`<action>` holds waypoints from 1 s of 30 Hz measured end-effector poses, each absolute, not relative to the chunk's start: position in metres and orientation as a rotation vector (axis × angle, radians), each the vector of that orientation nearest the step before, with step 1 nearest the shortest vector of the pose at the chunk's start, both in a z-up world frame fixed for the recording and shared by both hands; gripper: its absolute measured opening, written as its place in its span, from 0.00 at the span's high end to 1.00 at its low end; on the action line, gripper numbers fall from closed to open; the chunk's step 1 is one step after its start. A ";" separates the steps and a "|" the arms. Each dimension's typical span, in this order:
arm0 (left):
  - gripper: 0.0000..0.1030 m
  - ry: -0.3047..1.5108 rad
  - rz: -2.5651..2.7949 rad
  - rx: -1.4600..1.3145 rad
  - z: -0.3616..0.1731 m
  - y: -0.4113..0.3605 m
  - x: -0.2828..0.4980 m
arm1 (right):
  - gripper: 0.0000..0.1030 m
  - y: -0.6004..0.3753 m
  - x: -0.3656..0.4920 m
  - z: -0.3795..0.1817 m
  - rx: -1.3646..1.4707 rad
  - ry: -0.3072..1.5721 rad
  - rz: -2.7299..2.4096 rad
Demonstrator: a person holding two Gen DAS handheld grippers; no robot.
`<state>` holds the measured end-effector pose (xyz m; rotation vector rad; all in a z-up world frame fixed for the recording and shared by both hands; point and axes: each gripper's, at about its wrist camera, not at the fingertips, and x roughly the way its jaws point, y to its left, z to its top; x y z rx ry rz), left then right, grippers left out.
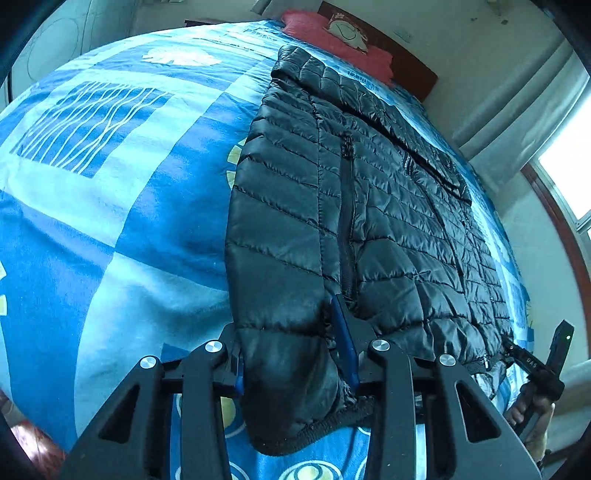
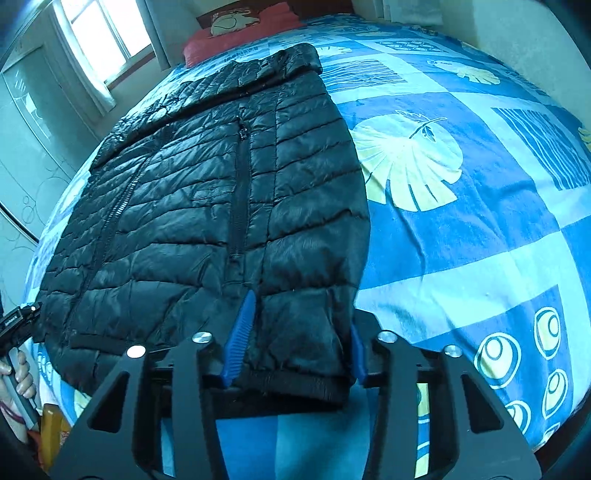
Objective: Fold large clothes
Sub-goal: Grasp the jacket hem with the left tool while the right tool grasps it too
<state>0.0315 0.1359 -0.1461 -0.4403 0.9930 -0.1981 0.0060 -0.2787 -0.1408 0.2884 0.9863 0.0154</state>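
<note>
Left wrist view, nearest: left hand-held gripper (image 1: 295, 354) with blue pads, closed on the hem corner of the black puffer jacket (image 1: 351, 206); padded fabric fills the gap between the pads.
Left wrist view, jacket place: flat on the bed (image 1: 122, 206), over a blue patterned bedspread.
Left wrist view, jacket axis: long axis runs from the hem at the camera away to the collar near the red pillow (image 1: 332, 37) at the headboard.
Left wrist view, writing: letters on the other tool at lower right, too small to read surely.
Right wrist view, nearest: right hand-held gripper (image 2: 295, 343), blue pads pressed on the opposite hem corner, cloth bunched between them.
Right wrist view, jacket axis: hem near, collar far, front zip running lengthwise up the middle.
Right wrist view, surroundings: window (image 2: 99, 33) at upper left; a person's hand (image 2: 18, 376) on the other tool at the left edge.
Right wrist view, writing: none legible.
</note>
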 end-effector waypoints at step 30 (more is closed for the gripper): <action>0.87 0.839 -0.312 -0.465 -0.065 0.149 -0.037 | 0.89 -0.305 -0.059 -0.073 0.457 0.830 0.151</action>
